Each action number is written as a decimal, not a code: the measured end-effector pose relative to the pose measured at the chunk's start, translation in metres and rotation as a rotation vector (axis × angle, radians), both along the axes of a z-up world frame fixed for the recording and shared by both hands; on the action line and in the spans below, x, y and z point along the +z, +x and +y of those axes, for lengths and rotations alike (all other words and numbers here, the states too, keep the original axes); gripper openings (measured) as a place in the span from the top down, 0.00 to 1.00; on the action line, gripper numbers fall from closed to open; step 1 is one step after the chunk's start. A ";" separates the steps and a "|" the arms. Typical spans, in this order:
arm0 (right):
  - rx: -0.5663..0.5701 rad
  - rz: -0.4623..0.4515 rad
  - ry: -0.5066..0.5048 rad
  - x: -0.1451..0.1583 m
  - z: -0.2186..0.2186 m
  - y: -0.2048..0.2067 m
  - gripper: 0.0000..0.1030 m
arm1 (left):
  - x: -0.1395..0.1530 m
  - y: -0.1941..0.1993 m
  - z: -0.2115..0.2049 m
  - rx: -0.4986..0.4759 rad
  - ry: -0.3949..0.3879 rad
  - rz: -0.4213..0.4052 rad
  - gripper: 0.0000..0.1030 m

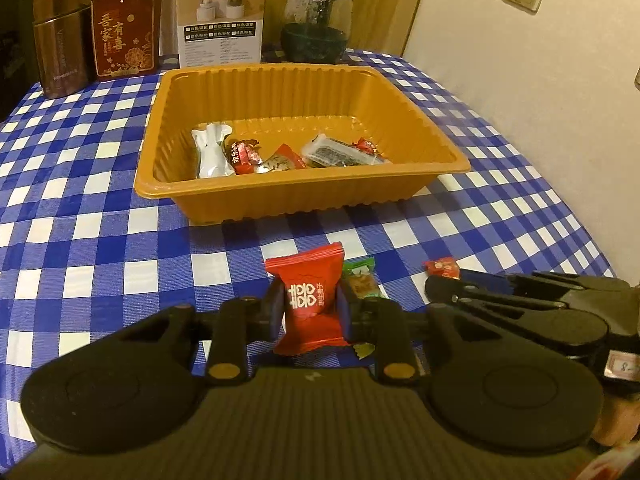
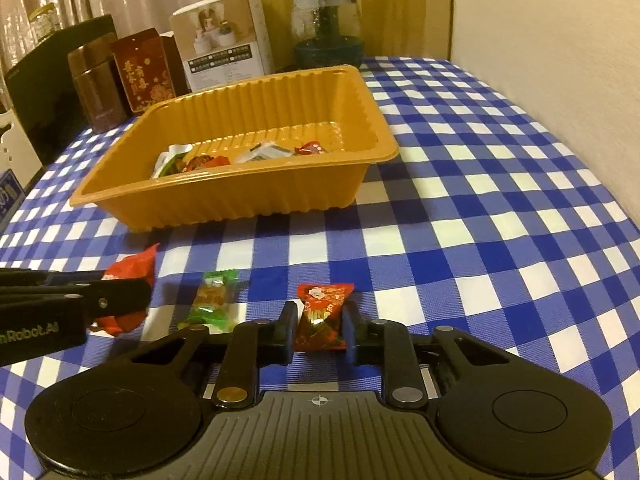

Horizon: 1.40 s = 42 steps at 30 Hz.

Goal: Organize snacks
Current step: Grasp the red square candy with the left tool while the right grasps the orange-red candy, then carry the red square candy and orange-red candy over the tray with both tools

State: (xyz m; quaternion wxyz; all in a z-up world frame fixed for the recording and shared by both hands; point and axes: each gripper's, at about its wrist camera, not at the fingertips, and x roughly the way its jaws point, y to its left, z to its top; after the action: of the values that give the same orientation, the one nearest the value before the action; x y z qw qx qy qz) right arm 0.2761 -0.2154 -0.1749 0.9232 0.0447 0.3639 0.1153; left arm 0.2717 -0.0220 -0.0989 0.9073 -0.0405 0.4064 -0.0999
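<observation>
My left gripper (image 1: 310, 302) is shut on a red candy packet (image 1: 304, 276) with white characters, held just above the blue checked cloth. In the right wrist view, my right gripper (image 2: 320, 322) is shut on a small red wrapped snack (image 2: 325, 295) lying on the cloth. A green wrapped snack (image 2: 212, 300) lies between the two grippers. Seen from the right wrist, the left gripper (image 2: 120, 300) comes in from the left with the red packet (image 2: 134, 266). Behind them stands an orange ribbed tray (image 1: 280, 196) holding several wrapped snacks (image 1: 280, 156).
At the table's back stand a brown tin (image 1: 60, 40), a dark red box (image 1: 124, 32), a white product box (image 1: 222, 16) and a glass jar (image 1: 318, 24). A wall (image 1: 540, 100) runs along the table's right edge.
</observation>
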 end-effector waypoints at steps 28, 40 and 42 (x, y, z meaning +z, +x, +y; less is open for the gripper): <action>0.041 -0.147 0.063 0.055 -0.001 -0.028 0.78 | 0.029 -0.009 -0.002 -0.011 -0.024 -0.075 0.76; 0.038 -0.230 0.078 0.083 -0.008 -0.012 0.78 | 0.054 0.005 0.009 0.011 -0.020 -0.136 0.76; 0.037 -0.240 0.082 0.086 -0.008 -0.008 0.77 | 0.057 0.010 0.010 0.014 -0.014 -0.146 0.76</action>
State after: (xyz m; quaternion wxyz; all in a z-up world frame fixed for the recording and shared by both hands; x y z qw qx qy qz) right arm 0.2680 -0.2230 -0.0887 0.9552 0.0616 0.2466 0.1516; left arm 0.2818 -0.0115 -0.0419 0.9349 -0.0424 0.3380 -0.0991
